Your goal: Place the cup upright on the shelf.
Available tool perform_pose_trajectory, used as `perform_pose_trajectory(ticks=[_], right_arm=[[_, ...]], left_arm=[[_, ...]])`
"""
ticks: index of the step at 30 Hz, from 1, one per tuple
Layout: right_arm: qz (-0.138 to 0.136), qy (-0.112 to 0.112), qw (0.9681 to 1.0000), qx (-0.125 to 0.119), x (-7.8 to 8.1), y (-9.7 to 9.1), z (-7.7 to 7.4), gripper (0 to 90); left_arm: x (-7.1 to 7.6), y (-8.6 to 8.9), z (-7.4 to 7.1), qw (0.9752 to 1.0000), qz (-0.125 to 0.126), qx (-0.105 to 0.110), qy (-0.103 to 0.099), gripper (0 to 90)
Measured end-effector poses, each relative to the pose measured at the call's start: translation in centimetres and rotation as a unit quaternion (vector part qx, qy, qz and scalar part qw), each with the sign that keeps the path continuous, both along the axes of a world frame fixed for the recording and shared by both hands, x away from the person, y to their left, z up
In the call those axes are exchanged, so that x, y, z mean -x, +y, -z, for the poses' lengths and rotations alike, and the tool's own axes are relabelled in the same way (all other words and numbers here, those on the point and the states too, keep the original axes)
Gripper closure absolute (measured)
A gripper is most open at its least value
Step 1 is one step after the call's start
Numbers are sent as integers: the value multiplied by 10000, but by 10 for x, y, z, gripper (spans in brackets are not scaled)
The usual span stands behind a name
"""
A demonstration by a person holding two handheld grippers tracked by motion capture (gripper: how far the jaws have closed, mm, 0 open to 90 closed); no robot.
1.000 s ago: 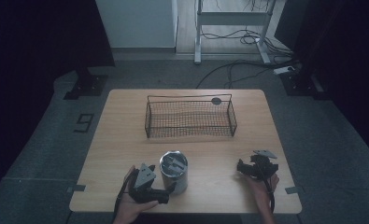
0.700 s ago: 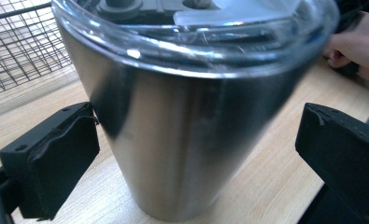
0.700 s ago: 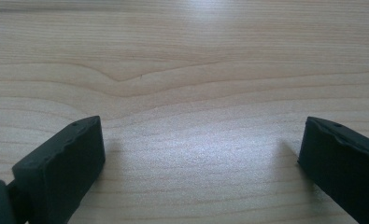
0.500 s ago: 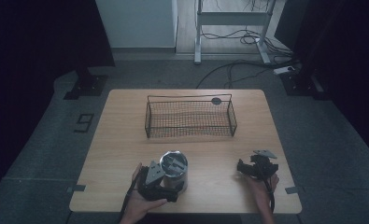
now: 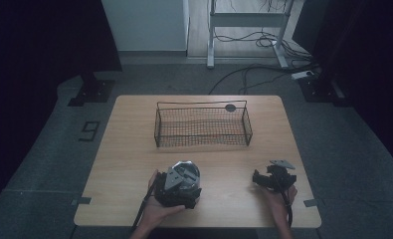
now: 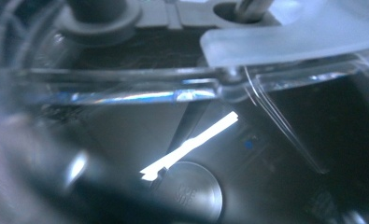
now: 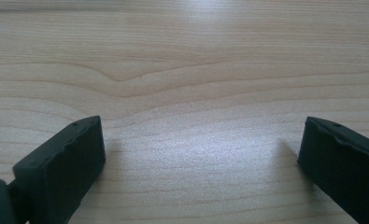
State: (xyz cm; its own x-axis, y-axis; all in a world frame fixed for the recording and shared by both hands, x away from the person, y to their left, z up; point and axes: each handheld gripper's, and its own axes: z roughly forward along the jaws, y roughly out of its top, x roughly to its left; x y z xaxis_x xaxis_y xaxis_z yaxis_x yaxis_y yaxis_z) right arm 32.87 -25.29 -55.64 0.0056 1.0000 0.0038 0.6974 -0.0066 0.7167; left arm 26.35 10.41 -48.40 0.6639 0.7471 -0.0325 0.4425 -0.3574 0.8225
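High view: the left gripper (image 5: pixel 176 186) sits over a shiny metal can (image 5: pixel 186 172) near the table's (image 5: pixel 134 149) front edge, at about 7 o'clock from the table's middle. The wire basket (image 5: pixel 202 125) stands well apart toward 12 o'clock, with nothing visible in it. The right gripper (image 5: pixel 269 180) rests at about 4 o'clock, near the table's front right.

Left gripper view looks from very close at the can's (image 6: pixel 191 186) interior, past a clear plastic edge (image 6: pixel 285 37) and a bright streak of reflection; its own jaws are too blurred to make out, so I cannot tell whether they are spread or clamped on the rim. Right gripper view shows that gripper's (image 7: pixel 201 154) jaws wide apart over bare wood, holding nothing.

The step in hand looks like taking hold of the can. To do it well, I would seat one jaw inside the wall and one outside, well down from the lip, and close firmly before lifting, since a smooth metal wall may slip or tip. Lift straight up, then carry toward 12 o'clock for the basket, if that is the goal.

The can appears to stand upright: its long axis is vertical and its open mouth points up toward the camera.
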Motion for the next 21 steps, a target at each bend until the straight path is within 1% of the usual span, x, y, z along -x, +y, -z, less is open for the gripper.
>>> perform_pose_trajectory(ticks=[2,6,14,21], right_arm=[[3,-3,10000,-7,0,0,0,3],[3,-3,10000,-7,0,0,0,3],[2,-4,10000,-5,0,0,0,3],[1,-2,10000,-9,0,0,0,4]], left_arm=[[0,0,0,10000,-16,-36,-44,33],[0,1,0,10000,31,-60,-32,38],[1,2,0,10000,4,-30,-65,40],[5,4,1,9999,-86,41,-122,41]])
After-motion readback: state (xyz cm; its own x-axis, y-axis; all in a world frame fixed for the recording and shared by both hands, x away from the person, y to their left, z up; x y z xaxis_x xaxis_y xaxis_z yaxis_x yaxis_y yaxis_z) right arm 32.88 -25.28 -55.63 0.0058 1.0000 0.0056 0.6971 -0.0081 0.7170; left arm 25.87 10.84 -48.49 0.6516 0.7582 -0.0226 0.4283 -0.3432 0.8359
